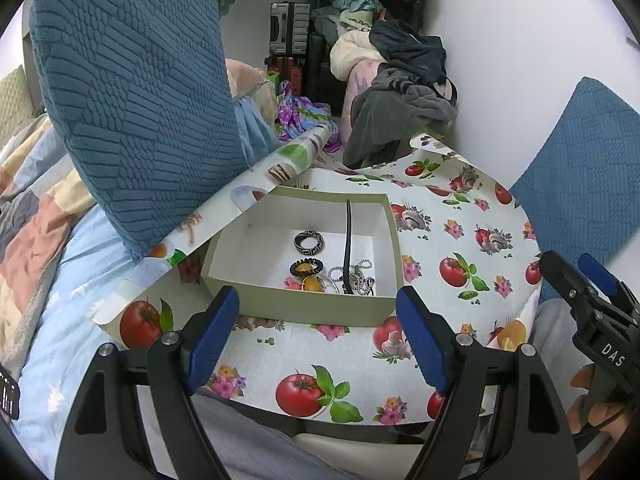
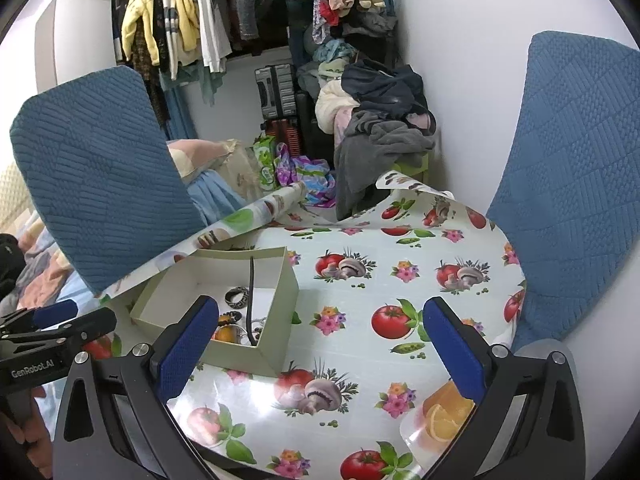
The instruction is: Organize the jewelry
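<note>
- White letters "DAS" are showing on the black body of the right claw (image 1: 592, 276) where it is poking in at the edge of the left wrist view.
- "GenRobot.AI" is reading in white on the body of the left claw (image 2: 76, 316) at the edge of the right wrist view.
- The left claw (image 1: 316, 336) is standing wide, its blue pads (image 1: 214, 334) gripping nothing and hanging above the worktop (image 1: 360, 360) just in front of the box (image 1: 312, 306).
- The right claw (image 2: 316, 348) is gaping at its widest, holding nothing, with the worktop's tomato-printed cloth (image 2: 360, 264) lying between its pads.
- The jewelry is sitting inside the open cardboard box: a patterned ring (image 1: 309, 240), a dark ring with an amber stone (image 1: 306, 268), an amber piece (image 1: 312, 283), a silver chain (image 1: 358, 276) and a black cord (image 1: 348, 240) leaning against the far wall.
</note>
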The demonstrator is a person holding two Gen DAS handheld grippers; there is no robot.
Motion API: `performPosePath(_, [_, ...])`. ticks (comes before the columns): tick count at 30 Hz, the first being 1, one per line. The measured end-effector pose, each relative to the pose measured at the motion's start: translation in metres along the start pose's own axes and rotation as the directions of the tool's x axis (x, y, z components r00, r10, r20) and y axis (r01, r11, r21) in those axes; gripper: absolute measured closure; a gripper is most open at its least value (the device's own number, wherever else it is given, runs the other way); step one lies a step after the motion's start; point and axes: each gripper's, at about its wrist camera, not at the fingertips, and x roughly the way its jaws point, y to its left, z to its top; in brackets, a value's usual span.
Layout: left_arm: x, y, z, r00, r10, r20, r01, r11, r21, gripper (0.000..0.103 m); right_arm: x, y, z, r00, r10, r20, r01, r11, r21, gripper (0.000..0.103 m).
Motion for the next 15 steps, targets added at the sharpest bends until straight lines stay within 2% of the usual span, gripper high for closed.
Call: performPosePath(15, [0.0033,-0.0048,-0.0027,1.0,0.002,-0.02,-0.002,1.0,0.022,0.019,0.0007,0.0012,-0.001,1.0,-0.001,-0.004,0.001,1.0,-0.004,0.0])
